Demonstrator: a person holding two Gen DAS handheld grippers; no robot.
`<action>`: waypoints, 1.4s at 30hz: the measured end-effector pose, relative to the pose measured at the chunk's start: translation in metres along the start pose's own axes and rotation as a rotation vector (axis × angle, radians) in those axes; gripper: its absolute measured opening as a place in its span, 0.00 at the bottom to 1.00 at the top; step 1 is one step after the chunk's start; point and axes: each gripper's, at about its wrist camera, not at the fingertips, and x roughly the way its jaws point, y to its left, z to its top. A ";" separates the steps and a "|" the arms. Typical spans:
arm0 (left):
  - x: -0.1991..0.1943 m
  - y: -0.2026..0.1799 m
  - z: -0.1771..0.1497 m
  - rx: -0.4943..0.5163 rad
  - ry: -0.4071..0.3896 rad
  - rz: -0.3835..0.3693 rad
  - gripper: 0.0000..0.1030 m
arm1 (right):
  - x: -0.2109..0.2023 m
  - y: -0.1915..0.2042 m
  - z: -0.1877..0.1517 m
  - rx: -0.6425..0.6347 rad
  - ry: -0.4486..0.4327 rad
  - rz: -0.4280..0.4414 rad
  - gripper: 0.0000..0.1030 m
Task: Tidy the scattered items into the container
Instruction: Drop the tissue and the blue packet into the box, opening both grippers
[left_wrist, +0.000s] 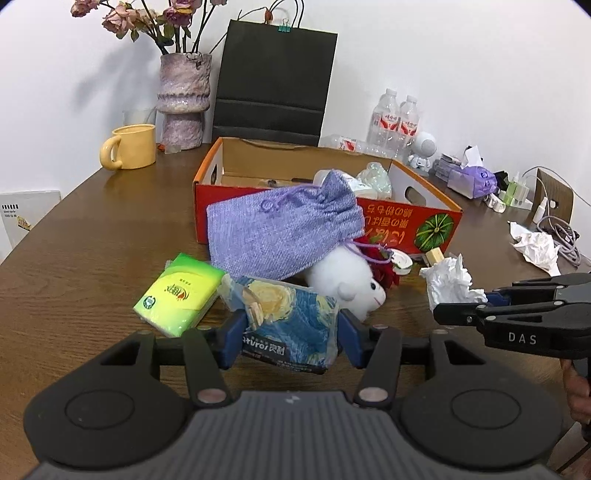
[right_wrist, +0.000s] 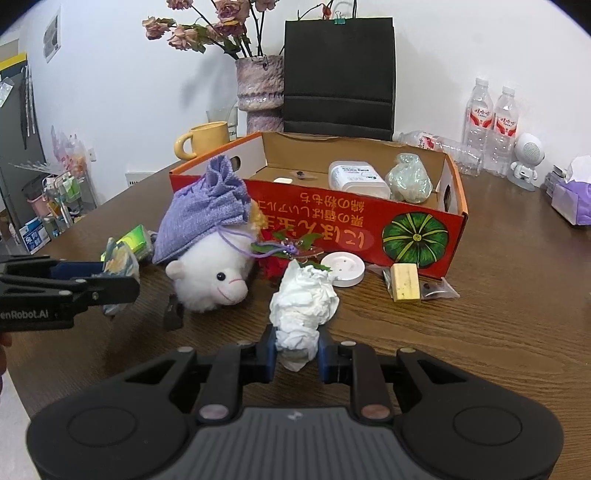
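My left gripper (left_wrist: 290, 332) is shut on a blue starry-print tissue pack (left_wrist: 291, 317), just in front of the scattered pile. My right gripper (right_wrist: 296, 350) is shut on a crumpled white tissue (right_wrist: 303, 306); it also shows in the left wrist view (left_wrist: 452, 284). The red and orange cardboard box (left_wrist: 406, 225) stands behind the pile, holding a white container (right_wrist: 356, 177) and a clear bag (right_wrist: 408, 177). A purple drawstring pouch (left_wrist: 280, 229) lies on a white plush toy (right_wrist: 214, 269). A green tissue pack (left_wrist: 181, 291) lies left of it.
A white round lid (right_wrist: 343, 267), a small bagged yellow block (right_wrist: 406, 282) and a red flower (right_wrist: 275, 264) lie before the box. A yellow mug (left_wrist: 129, 146), vase (left_wrist: 183, 99), black paper bag (left_wrist: 275, 81), water bottles (left_wrist: 395, 122) and more crumpled tissue (left_wrist: 535, 247) stand around.
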 end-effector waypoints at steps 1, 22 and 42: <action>-0.001 0.000 0.002 -0.001 -0.004 0.000 0.53 | -0.001 0.000 0.001 0.000 -0.004 -0.001 0.19; 0.042 0.001 0.122 0.063 -0.162 0.002 0.55 | 0.029 -0.055 0.111 0.036 -0.134 -0.105 0.20; 0.185 0.022 0.160 0.031 0.119 -0.026 0.88 | 0.141 -0.087 0.141 0.044 0.114 -0.124 0.36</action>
